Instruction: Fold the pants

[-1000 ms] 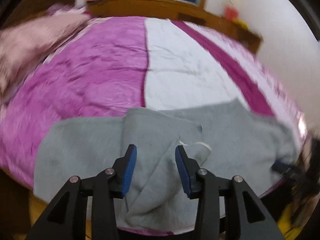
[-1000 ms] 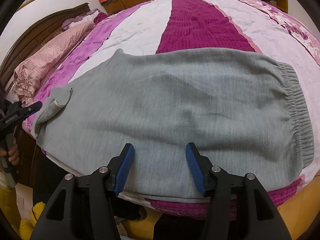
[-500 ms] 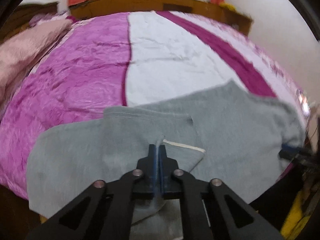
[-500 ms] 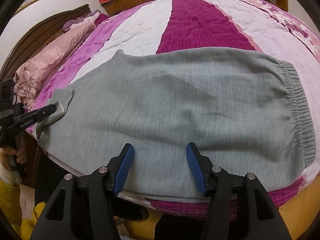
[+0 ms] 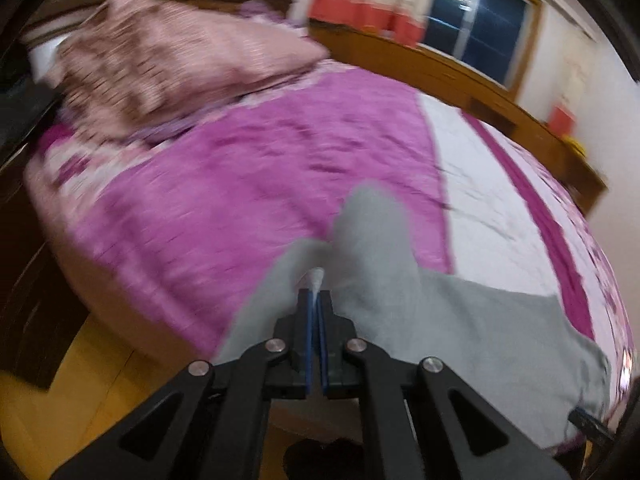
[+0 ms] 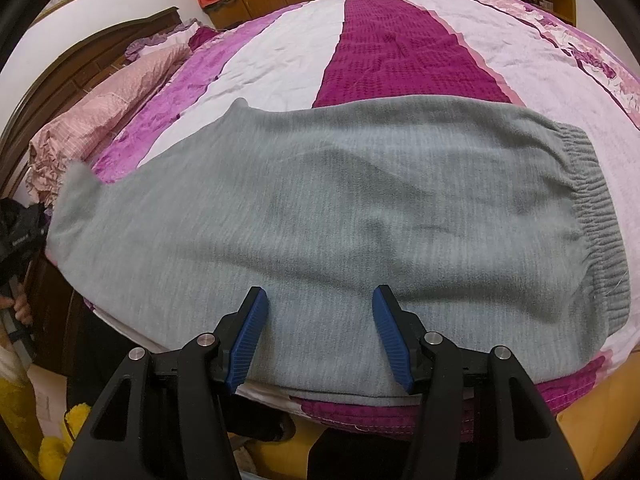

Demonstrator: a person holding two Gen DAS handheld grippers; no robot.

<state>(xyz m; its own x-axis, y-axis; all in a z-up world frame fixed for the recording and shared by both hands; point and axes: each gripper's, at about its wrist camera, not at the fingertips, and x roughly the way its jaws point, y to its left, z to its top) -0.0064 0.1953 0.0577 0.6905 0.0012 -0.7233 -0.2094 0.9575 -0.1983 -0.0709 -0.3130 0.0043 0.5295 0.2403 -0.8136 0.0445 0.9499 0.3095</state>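
Note:
Grey pants (image 6: pixel 340 208) lie flat across the near side of the bed, with the elastic waistband (image 6: pixel 596 216) at the right. My left gripper (image 5: pixel 315 300) is shut on the leg end of the pants (image 5: pixel 372 240), which rises in a fold above the bed. In the right wrist view the lifted leg end (image 6: pixel 78 178) shows at the far left. My right gripper (image 6: pixel 320 312) is open and empty, hovering over the near edge of the pants.
The bed has a magenta, white and purple striped quilt (image 6: pixel 392 52). A pink pillow (image 5: pixel 168 56) lies at the headboard end. A wooden cabinet (image 5: pixel 460 76) and window stand behind the bed. The wooden floor (image 5: pixel 100 380) shows below the bed edge.
My left gripper closed on the pants' leg end, then lifted and swung it toward the pillow side. The right gripper stayed still and open.

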